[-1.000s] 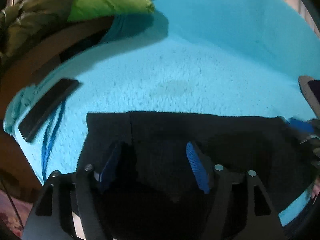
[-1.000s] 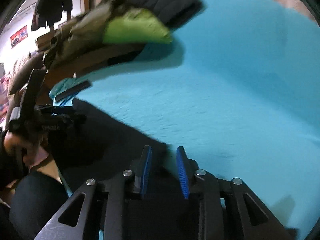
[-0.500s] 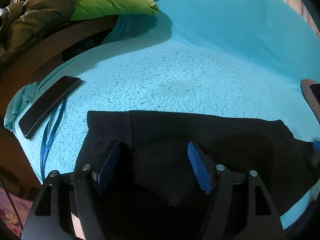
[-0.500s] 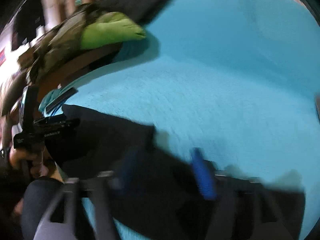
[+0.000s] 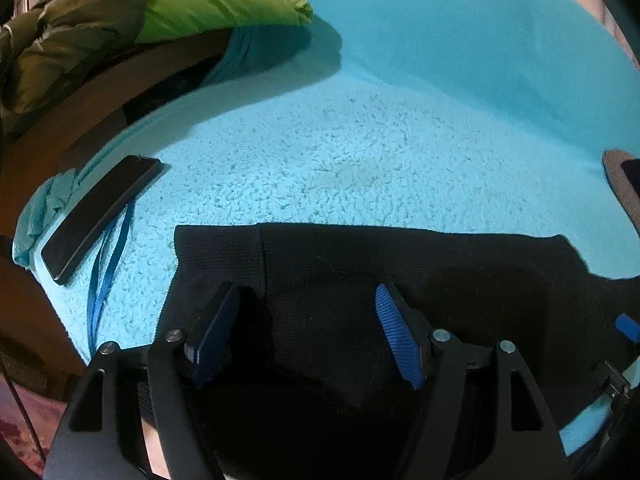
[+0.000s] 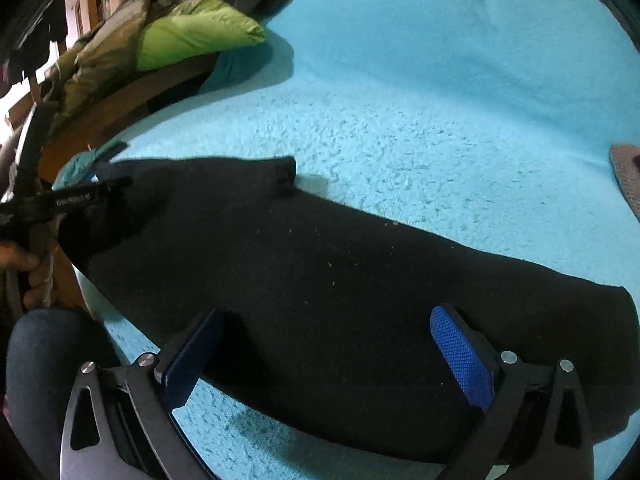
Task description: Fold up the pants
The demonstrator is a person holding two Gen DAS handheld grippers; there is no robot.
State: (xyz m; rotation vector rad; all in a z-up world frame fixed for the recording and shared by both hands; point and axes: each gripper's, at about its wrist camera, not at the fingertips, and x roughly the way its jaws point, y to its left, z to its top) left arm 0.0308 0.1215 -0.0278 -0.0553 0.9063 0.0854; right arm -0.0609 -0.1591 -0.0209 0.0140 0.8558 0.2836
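— Where do we find the pants (image 6: 320, 280)?
— Flat along the near edge of the turquoise blanket (image 5: 360, 140).
— Our tongs?
— The right gripper (image 6: 324, 344) has just opened wide; the left gripper (image 5: 308, 328) gapes too, both gripping nothing. A phone (image 5: 100, 216) lies left.

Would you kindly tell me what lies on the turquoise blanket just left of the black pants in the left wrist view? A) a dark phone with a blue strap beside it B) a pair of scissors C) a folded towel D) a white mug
A: a dark phone lies flat on the turquoise blanket, a blue strap beside it, left of the black pants.
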